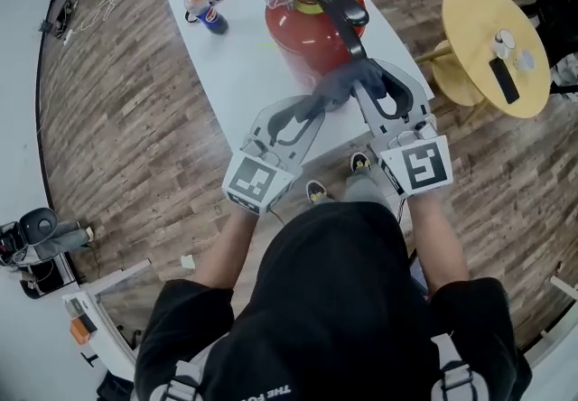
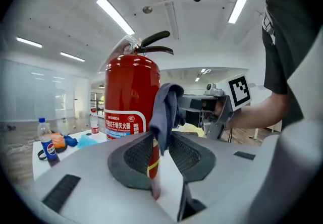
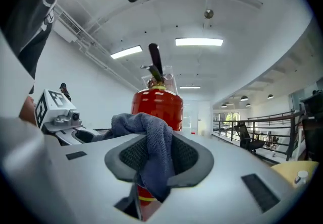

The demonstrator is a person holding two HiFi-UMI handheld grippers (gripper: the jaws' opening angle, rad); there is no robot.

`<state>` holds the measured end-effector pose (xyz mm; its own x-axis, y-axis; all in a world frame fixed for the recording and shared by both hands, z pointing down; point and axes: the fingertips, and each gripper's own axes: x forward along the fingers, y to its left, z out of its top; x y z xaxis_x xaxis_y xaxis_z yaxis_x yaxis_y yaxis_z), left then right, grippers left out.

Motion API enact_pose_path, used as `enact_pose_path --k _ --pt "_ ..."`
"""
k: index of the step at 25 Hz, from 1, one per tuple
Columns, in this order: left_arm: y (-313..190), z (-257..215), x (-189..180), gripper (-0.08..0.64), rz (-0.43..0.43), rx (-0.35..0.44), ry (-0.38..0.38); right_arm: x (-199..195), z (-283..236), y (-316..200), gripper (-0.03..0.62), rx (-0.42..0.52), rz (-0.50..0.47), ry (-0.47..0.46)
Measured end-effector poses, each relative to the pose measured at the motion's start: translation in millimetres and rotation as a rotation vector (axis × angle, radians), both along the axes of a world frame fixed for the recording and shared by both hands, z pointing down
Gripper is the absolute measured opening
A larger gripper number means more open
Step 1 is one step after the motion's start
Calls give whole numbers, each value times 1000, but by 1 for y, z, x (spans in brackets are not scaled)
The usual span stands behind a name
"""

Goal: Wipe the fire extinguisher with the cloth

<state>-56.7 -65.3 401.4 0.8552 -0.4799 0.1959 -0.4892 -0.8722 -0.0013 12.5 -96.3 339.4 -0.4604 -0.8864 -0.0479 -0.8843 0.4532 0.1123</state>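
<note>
1 cloth (image 2: 169,109), L gripper (image 2: 161,138) pinching, extinguisher (image 2: 128,94) behind

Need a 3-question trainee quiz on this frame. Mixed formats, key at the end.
1. True or false: the fire extinguisher lies on its side on the white table.
2. Multiple choice: the grey cloth sits between the jaws of A) the left claw only, B) the right claw only, C) both.
3. Short answer: which brand's logo is on the blue-capped bottle on the table?

Key: 1 false, it stands upright. 2 C, as each gripper view shows. 3 Pepsi.
</note>
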Motion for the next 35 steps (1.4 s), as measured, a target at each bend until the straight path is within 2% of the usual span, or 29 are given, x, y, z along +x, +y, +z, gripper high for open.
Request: enact_pose_path --k 5,9,12,14,18,23,29,33,35 --pt "-13 6 -10 86 -135 -36 -29 27 -50 -21 121 49 -46 -36" --pt "-29 0 -12 87 -243 -35 15 44 -77 -52 121 89 -92 -12" --pt "-38 -5 -16 86 -344 -16 22 44 -85 -76 120 142 -170 39" --pt "-44 -8 -17 86 -398 -16 22 43 -85 -92 118 149 -240 27" --pt "-51 -5 -18 75 -468 -20 23 39 -64 -123 115 53 -378 -44" --pt "-55 0 -24 71 -521 -21 14 23 -3 -146 109 -77 -460 39" --pt "-56 1 -21 69 -544 -35 34 21 108 -143 106 -276 -472 136" --pt "-52 7 -18 69 -546 -55 27 29 176 -128 104 -418 -443 134" --pt "-51 9 -15 69 -544 -57 30 33 209 -112 104 -481 -439 200"
